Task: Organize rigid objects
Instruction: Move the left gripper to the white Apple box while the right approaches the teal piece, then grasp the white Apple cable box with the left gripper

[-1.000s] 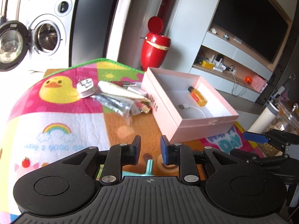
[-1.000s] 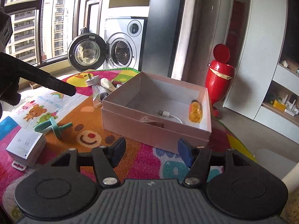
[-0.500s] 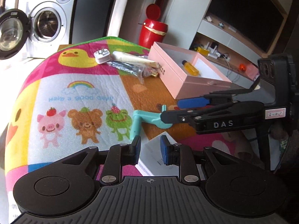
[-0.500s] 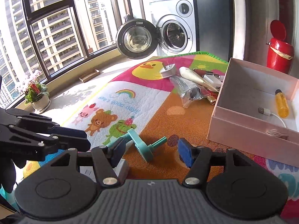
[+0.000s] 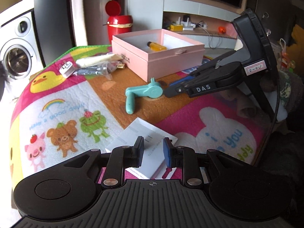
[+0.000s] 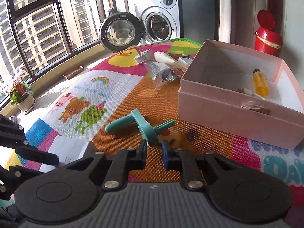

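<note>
A teal plastic crank [image 5: 144,94] [image 6: 140,125] lies on the orange patch of the play mat. My right gripper [image 6: 154,153] has its jaws narrowed around the crank's round disc, touching or nearly so; in the left wrist view its fingertips [image 5: 171,92] reach the disc. My left gripper [image 5: 153,152] hovers slightly open over a white box [image 5: 144,144] [image 6: 66,150], holding nothing. The open pink box [image 5: 157,54] [image 6: 237,104] holds an orange bottle [image 6: 260,83] and a white cable.
A white plug [image 5: 65,69], a cream tube [image 5: 96,60] and a clear packet [image 6: 161,74] lie beside the pink box's far side. A red bin [image 6: 267,38] and a washing machine [image 6: 157,24] stand beyond the mat.
The right gripper has moved down to the teal crank and its jaws have narrowed from wide open. The left gripper has swung right and lowered over the white box.
</note>
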A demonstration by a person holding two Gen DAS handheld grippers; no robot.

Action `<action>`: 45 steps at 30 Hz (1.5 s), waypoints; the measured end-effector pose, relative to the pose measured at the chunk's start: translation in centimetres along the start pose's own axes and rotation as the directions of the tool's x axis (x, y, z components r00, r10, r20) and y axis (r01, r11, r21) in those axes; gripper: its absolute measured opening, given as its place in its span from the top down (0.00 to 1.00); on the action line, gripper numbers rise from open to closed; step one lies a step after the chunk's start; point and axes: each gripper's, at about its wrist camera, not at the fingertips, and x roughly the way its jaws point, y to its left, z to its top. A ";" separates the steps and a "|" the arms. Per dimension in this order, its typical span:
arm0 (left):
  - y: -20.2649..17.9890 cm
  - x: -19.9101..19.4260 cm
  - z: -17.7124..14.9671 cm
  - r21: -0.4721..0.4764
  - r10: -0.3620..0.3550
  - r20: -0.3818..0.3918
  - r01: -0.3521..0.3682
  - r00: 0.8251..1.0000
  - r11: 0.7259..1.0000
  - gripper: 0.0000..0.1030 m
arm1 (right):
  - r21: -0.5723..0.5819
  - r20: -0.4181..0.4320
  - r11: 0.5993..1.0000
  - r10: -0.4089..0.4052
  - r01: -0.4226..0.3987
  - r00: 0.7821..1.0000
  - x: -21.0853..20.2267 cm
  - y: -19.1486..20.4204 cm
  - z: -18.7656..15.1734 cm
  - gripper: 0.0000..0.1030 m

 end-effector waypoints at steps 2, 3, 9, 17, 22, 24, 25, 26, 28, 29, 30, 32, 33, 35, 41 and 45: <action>-0.2 0.0 0.2 0.023 -0.006 -0.004 0.006 1.000 1.000 0.75 | -0.002 0.013 0.999 -0.050 0.050 0.999 -1.0 -1.0 -0.9 0.84; -0.2 -0.1 0.3 0.026 -0.025 -0.012 0.025 1.000 0.999 0.75 | 0.003 0.018 0.998 -0.064 0.064 0.998 -1.4 -1.4 -1.4 0.84; -1.2 -0.7 0.1 0.129 -0.038 -0.065 0.046 0.997 0.991 0.73 | 0.063 0.023 0.992 -0.113 0.111 0.993 -2.8 -4.1 -3.4 0.84; -1.0 1.8 1.2 0.131 0.100 -0.004 -0.099 0.995 0.986 0.69 | 0.110 0.067 0.990 -0.096 0.088 0.993 -2.6 -4.4 -4.2 0.58; -0.1 3.9 2.3 0.076 0.188 0.045 -0.191 0.981 0.979 0.64 | 0.037 0.061 0.990 -0.135 0.133 0.989 -2.1 -2.8 -4.3 0.35; 0.5 4.2 2.6 0.026 0.185 0.048 -0.187 0.982 0.982 0.65 | 0.051 0.059 0.991 -0.127 0.124 0.990 -2.1 -3.1 -4.2 0.33; 0.5 4.2 2.6 0.018 0.181 0.048 -0.182 0.982 0.983 0.62 | 0.061 0.058 0.991 -0.119 0.116 0.991 -2.1 -3.3 -4.1 0.32; 0.4 4.2 2.6 0.021 0.172 0.047 -0.173 0.984 0.985 0.57 | 0.067 0.058 0.992 -0.111 0.107 0.992 -2.0 -3.4 -4.1 0.30; -0.2 4.0 2.4 0.028 0.127 0.047 -0.128 0.991 0.991 0.47 | 0.065 0.056 0.994 -0.097 0.093 0.994 -1.9 -3.4 -4.1 0.26; -0.4 3.9 2.3 0.029 0.110 0.050 -0.112 0.993 0.993 0.42 | 0.061 0.055 0.994 -0.096 0.093 0.994 -1.9 -3.3 -4.1 0.25; -0.8 3.8 2.2 0.032 0.091 0.056 -0.093 0.994 0.995 0.40 | 0.055 0.053 0.994 -0.095 0.092 0.994 -1.8 -3.2 -4.1 0.23; -1.7 3.7 1.9 0.051 0.063 0.066 -0.067 0.996 0.996 0.31 | 0.049 0.049 0.995 -0.091 0.089 0.995 -1.8 -3.1 -4.0 0.21; -2.1 3.7 1.8 0.057 0.054 0.070 -0.058 0.996 0.997 0.30 | 0.049 0.049 0.995 -0.089 0.087 0.995 -1.8 -3.1 -4.0 0.20; -2.2 3.3 1.7 0.049 0.033 0.067 -0.036 0.997 0.998 0.30 | 0.050 0.049 0.995 -0.085 0.082 0.995 -1.7 -3.1 -4.0 0.20; 0.9 1.6 1.8 -0.101 0.142 0.079 -0.134 0.987 0.986 0.35 | 0.044 0.045 0.996 -0.082 0.080 0.996 -1.6 -3.1 -4.0 0.18; 4.1 1.4 1.1 -0.269 0.148 0.079 -0.122 0.986 0.955 0.35 | 0.039 0.044 0.996 -0.085 0.083 0.995 -1.5 -3.0 -4.0 0.17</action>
